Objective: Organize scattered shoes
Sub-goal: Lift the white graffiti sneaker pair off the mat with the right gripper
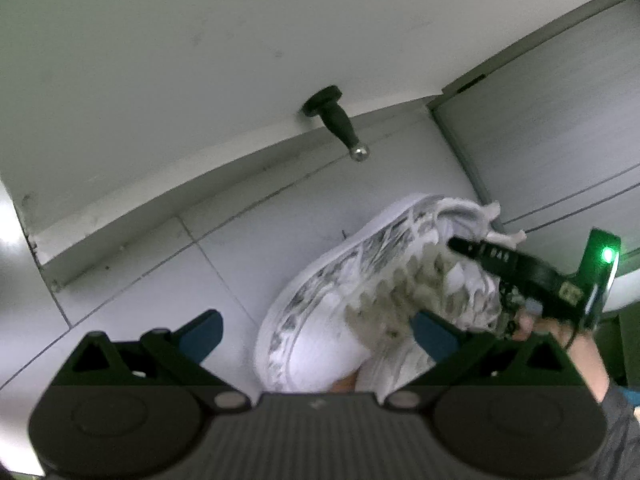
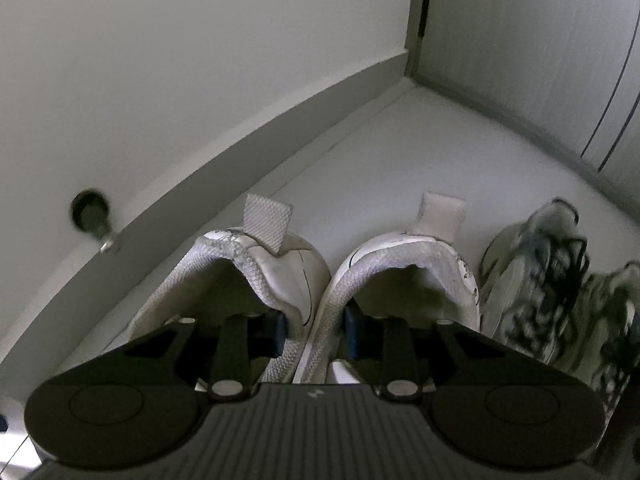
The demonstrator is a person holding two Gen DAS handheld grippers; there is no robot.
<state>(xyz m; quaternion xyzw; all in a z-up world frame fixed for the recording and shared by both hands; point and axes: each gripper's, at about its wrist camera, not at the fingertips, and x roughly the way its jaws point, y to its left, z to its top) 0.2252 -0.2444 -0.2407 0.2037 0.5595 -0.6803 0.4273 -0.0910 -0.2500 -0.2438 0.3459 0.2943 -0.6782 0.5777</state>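
The white sneakers point(image 2: 320, 280) sit as a pair, heels toward the wall, and the right gripper point(image 2: 316, 326) pinches their two inner collars together, one pad inside each shoe. That's a pretty thin bite on soft padded fabric, so I'd guess one shoe could slip out and flop sideways if it tilts. The grey sneakers point(image 2: 560, 288) are right beside them and could easily get bumped. The left gripper point(image 1: 316, 330) is spread wide with nothing in it, near the shoe. There's also a doorstop point(image 1: 336, 120) on the baseboard to snag on.
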